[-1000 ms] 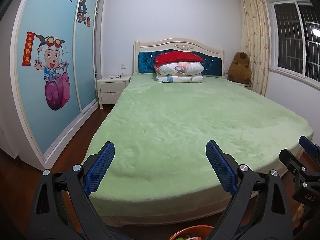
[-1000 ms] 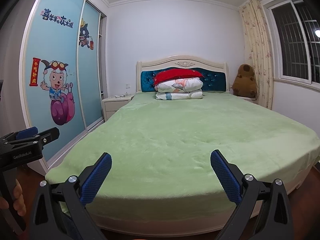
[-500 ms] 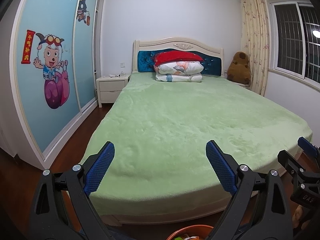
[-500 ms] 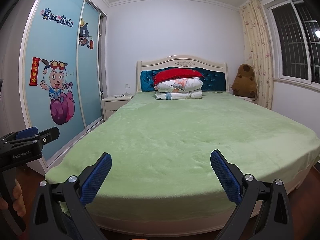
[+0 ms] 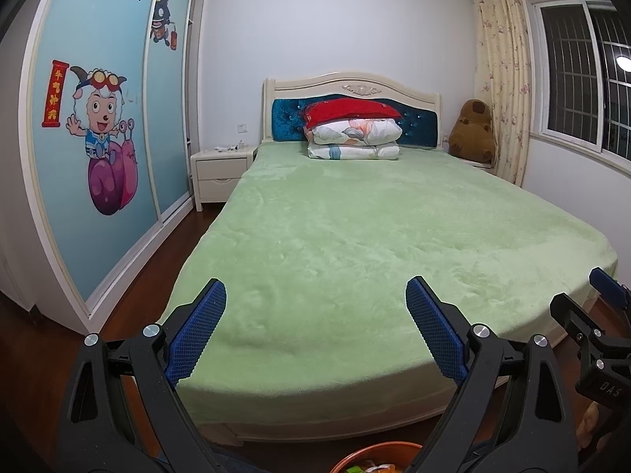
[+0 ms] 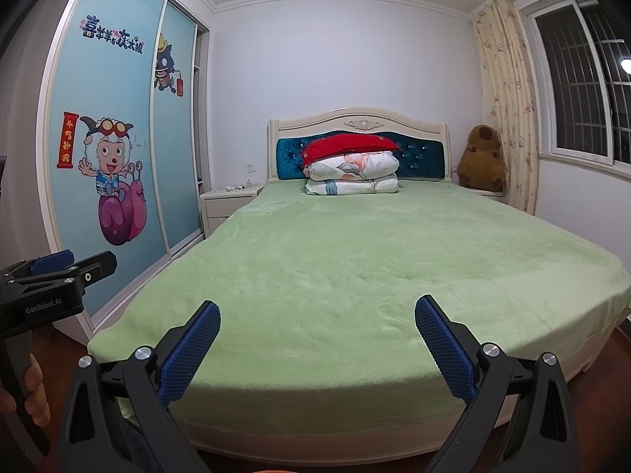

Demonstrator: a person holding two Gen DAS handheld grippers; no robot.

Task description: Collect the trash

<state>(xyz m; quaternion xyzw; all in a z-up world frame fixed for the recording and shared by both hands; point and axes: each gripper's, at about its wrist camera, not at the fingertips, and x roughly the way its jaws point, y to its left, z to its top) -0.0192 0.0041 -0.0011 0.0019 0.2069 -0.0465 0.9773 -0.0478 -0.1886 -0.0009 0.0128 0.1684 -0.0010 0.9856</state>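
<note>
both grippers (image 5: pixel 315 327) (image 6: pixel 317 345) gape; orange bin (image 5: pixel 374 458) holds scraps.

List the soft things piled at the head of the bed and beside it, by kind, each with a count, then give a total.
Red pillow: 1
Folded floral quilt: 1
Brown plush toy: 1
Total: 3

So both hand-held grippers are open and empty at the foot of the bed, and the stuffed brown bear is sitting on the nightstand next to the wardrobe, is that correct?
Not quite. The left hand-held gripper and right hand-held gripper are open and empty, but the brown bear sits on the opposite side of the bed, by the curtain under the window. The right wrist view shows this; only small items lie on the nightstand by the wardrobe.
</note>
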